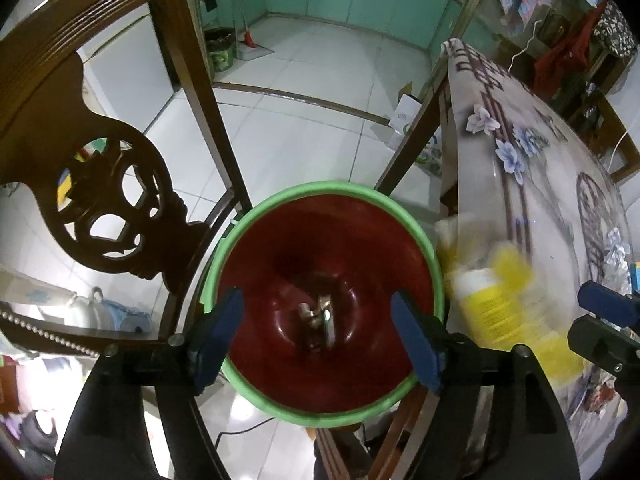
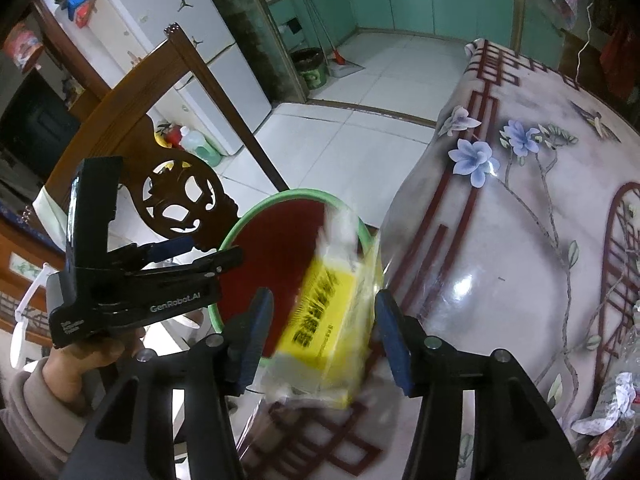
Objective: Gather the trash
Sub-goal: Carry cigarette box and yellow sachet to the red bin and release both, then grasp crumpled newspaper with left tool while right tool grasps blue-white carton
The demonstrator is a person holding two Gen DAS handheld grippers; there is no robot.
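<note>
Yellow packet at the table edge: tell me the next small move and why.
Probably nudge the yellow packet sideways over the bin with the right gripper. It sits blurred between open jaws, part on the table, part over the rim, so it isn't clearly inside yet.

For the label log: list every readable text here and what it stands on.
"GenRobot.AI": side of the left gripper, in the right wrist view.
Small white print below it: too small to read.
Black characters on the yellow packet: blurred, unreadable.
Fridge: small badge unreadable; two jumping-figure stickers, no words.
</note>
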